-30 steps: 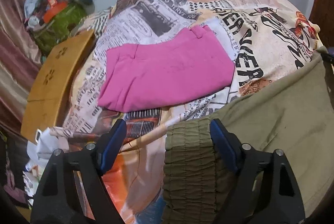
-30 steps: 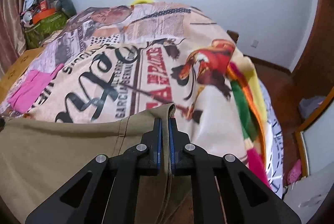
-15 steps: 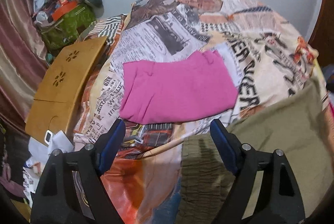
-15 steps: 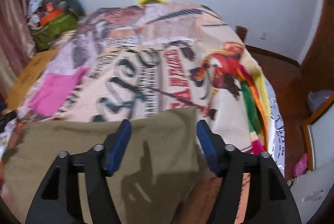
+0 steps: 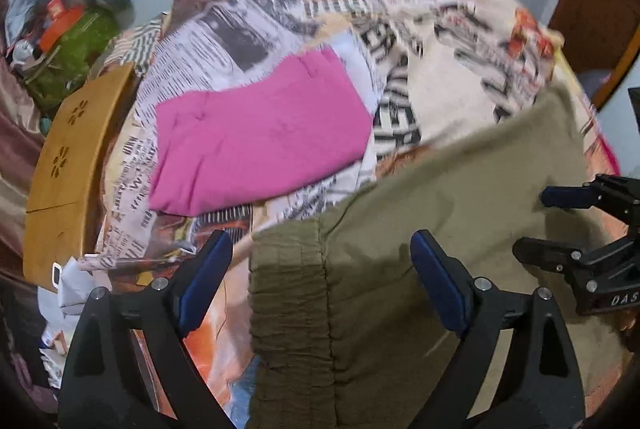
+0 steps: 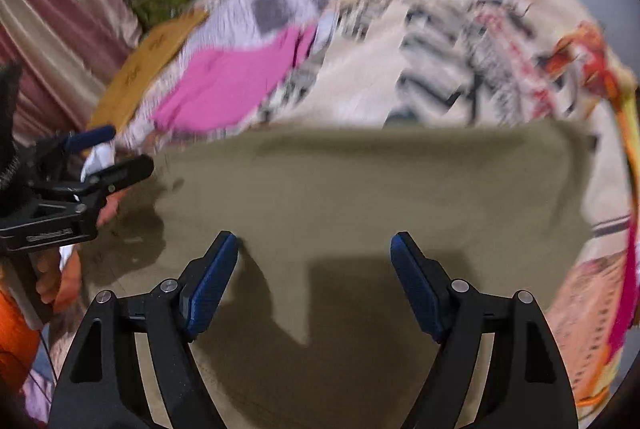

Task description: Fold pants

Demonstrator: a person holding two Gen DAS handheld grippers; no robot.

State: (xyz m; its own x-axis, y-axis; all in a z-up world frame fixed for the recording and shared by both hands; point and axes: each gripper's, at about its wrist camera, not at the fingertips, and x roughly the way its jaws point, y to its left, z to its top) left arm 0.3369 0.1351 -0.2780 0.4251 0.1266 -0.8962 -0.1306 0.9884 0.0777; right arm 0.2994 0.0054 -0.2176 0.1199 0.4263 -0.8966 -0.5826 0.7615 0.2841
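The olive pants (image 5: 460, 197) lie flat across the near part of the bed, their gathered elastic waistband (image 5: 292, 309) nearest me on the left. My left gripper (image 5: 320, 281) hovers over that waistband; its jaws are opening and its pads do not press on the cloth. In the right wrist view the pants (image 6: 360, 181) fill the middle. My right gripper (image 6: 314, 277) is over them, its jaws opening with only flat cloth beneath the gap. Each gripper shows in the other's view: the right gripper (image 5: 536, 225) and the left gripper (image 6: 120, 153).
A folded pink garment (image 5: 256, 137) lies farther back on the newspaper-print bedspread (image 5: 440, 29). A wooden board (image 5: 72, 149) leans at the bed's left side, with a pile of bags (image 5: 68, 41) behind it and a curtain (image 6: 60, 29) beyond. White wall at the back.
My right gripper, shut on the pants' edge a second ago, has let go, opened wide and swung left over the cloth. The left gripper's jaws have widened a little.
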